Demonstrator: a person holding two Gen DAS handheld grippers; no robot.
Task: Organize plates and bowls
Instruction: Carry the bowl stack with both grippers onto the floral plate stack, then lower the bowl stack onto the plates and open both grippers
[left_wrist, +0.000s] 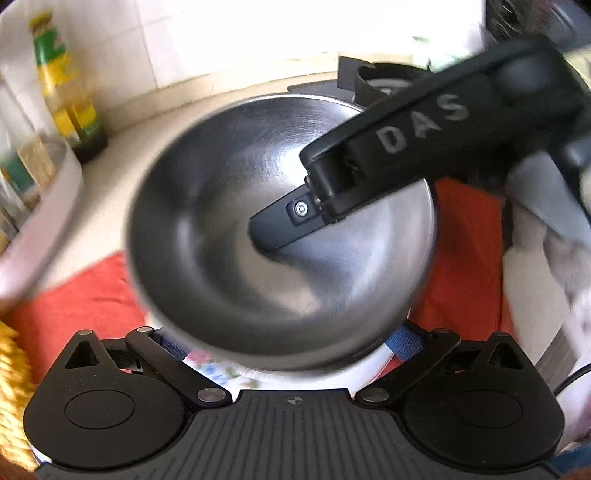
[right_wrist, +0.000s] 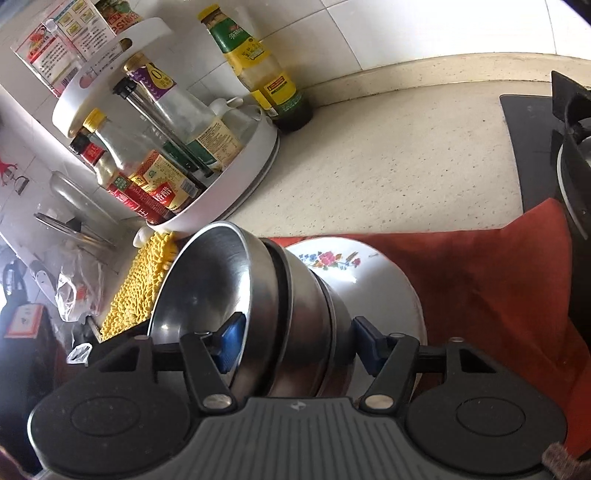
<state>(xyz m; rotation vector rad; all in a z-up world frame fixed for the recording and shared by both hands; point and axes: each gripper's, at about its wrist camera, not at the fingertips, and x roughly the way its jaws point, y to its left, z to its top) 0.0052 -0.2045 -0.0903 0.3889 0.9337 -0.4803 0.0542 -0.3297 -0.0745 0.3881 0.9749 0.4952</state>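
In the right wrist view, several nested steel bowls (right_wrist: 295, 306) sit on a white floral plate (right_wrist: 343, 262) that lies on a red cloth (right_wrist: 498, 280). My right gripper (right_wrist: 299, 343) straddles the stack: one blue pad (right_wrist: 232, 341) is inside the top bowl, the other (right_wrist: 365, 341) outside at the stack's base. In the left wrist view, the top steel bowl (left_wrist: 229, 221) fills the middle, with the right gripper's finger (left_wrist: 288, 221) reaching into it. My left gripper (left_wrist: 288, 350) sits low at the bowl's near rim, its fingertips hidden under it.
A white two-tier condiment rack (right_wrist: 221, 199) with several bottles stands at the left. A sauce bottle (right_wrist: 266, 70) stands by the tiled wall. A yellow chenille cloth (right_wrist: 140, 284) lies left of the bowls. A black stove (right_wrist: 554, 147) is at the right.
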